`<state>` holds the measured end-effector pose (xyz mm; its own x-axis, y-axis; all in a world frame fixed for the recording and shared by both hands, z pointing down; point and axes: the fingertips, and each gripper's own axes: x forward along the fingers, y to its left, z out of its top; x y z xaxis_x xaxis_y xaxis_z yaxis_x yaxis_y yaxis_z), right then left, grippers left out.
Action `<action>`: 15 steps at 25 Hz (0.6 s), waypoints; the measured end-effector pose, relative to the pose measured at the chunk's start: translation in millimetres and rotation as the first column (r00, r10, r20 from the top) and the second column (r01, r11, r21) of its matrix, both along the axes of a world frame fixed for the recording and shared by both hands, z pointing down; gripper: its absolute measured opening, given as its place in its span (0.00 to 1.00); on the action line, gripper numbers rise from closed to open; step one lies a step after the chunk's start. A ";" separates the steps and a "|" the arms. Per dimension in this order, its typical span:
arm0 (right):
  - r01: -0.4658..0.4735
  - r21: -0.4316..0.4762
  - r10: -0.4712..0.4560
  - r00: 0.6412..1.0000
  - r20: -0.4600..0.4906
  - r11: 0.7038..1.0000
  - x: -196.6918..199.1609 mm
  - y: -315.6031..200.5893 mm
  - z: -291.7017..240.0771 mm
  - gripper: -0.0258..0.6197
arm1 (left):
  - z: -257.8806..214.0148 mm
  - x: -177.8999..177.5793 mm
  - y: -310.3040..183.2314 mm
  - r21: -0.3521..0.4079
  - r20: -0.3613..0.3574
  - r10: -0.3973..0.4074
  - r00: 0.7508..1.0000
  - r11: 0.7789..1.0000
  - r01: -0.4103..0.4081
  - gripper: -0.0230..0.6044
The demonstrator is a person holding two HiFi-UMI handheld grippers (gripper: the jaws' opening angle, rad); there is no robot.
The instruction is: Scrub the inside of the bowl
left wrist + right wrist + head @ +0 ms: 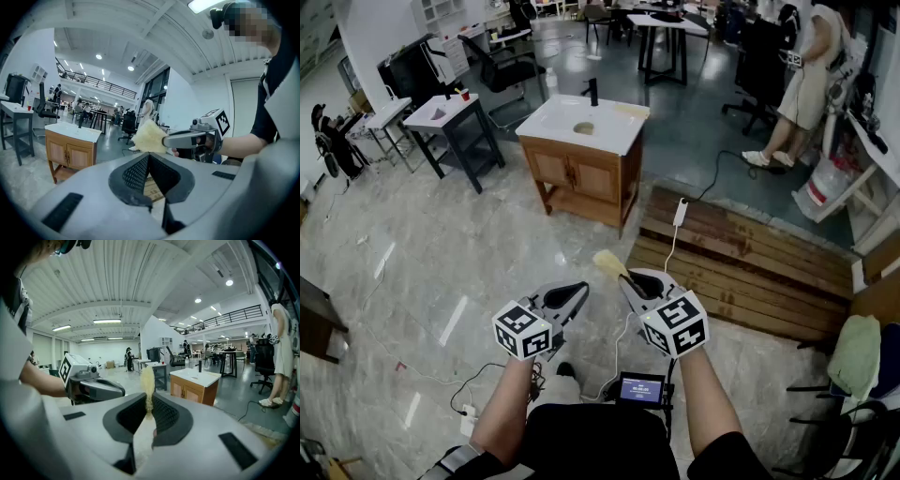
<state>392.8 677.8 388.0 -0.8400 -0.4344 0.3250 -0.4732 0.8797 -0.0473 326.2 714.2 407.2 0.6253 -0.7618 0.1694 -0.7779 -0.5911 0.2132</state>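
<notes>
A yellow sponge sticks out past the tips of my right gripper, which is shut on it. In the right gripper view the sponge stands upright between the jaws of the right gripper. My left gripper is held beside it, shut with nothing in it; its jaws meet at the tips in the left gripper view. A small brownish round thing, perhaps the bowl, lies on the white top of the wooden sink cabinet, a few steps ahead. Both grippers are in the air, far from it.
A black faucet stands on the cabinet top. A wooden platform lies to the right with a cable and plug. Side tables and an office chair stand at the left. A person stands at the back right.
</notes>
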 end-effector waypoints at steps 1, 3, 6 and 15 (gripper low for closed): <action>0.002 0.003 -0.002 1.000 0.002 1.000 -1.3 -0.8 -1.4 0.10 | 0.0 0.0 -0.6 0.002 0.001 -0.002 1.000 1.000 0.002 0.04; 0.004 0.010 -0.004 1.000 0.004 1.000 -4.2 -1.2 -2.7 0.10 | 0.9 0.2 -1.2 0.005 0.004 -0.004 1.000 1.000 0.004 0.04; 0.011 0.012 -0.011 1.000 0.000 1.000 -9.2 3.2 -0.4 0.10 | 3.0 0.7 0.3 0.003 0.009 -0.004 1.000 1.000 0.004 0.04; 0.026 -0.002 -0.026 1.000 -0.002 1.000 -22.3 17.5 1.1 0.10 | 2.2 -8.1 10.4 -0.003 0.013 -0.018 1.000 1.000 0.018 0.04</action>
<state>370.5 695.4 389.1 -0.8502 -0.4121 0.3275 -0.4507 0.8914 -0.0482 318.1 724.6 409.4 0.6090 -0.7726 0.1797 -0.7913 -0.5761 0.2050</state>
